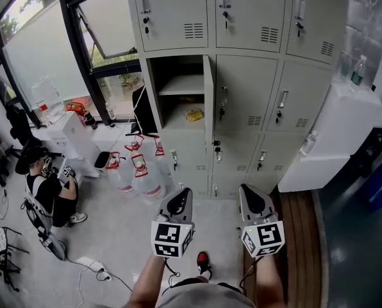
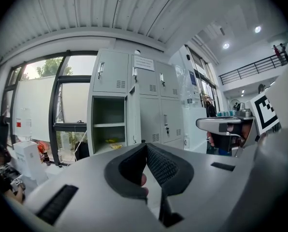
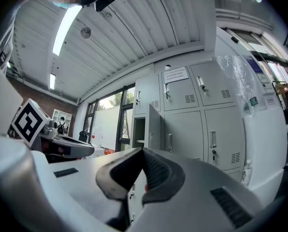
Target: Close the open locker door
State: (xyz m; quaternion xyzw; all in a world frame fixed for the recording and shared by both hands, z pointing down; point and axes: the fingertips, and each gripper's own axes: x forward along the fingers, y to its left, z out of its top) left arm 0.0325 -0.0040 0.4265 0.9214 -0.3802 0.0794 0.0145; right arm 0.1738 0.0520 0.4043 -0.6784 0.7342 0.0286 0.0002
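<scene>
1. Head view: lockers fill the far wall, and the one open compartment (image 1: 178,85) sits at about 12 o'clock from the left gripper (image 1: 182,192) and 11 o'clock from the right gripper (image 1: 247,190). Its locker door (image 1: 209,95) stands out edge-on along the compartment's right side. Both grippers are held out side by side over the floor, well apart from the lockers. I judge this to be the approach step, with nothing touched yet. Large water jugs (image 1: 143,175) crowd the floor at 10 o'clock, near the locker base.

2. Left gripper view: the left gripper (image 2: 146,149) has its jaws together at the tips with nothing between them. The open compartment (image 2: 108,124) lies at 11 o'clock past them, and the locker door (image 2: 133,115) is a thin strip on its right.

3. Right gripper view: the right gripper (image 3: 144,151) also has its jaws fully closed and empty. The locker door (image 3: 155,128) shows its broad outer face at 12 o'clock, with the dark compartment (image 3: 138,129) just to its left.

4. Next move, as I read it: close the distance, set the closed right jaws against that outer face near the free edge, and sweep it toward 9 o'clock until it seats. I would keep clear of the jugs.
</scene>
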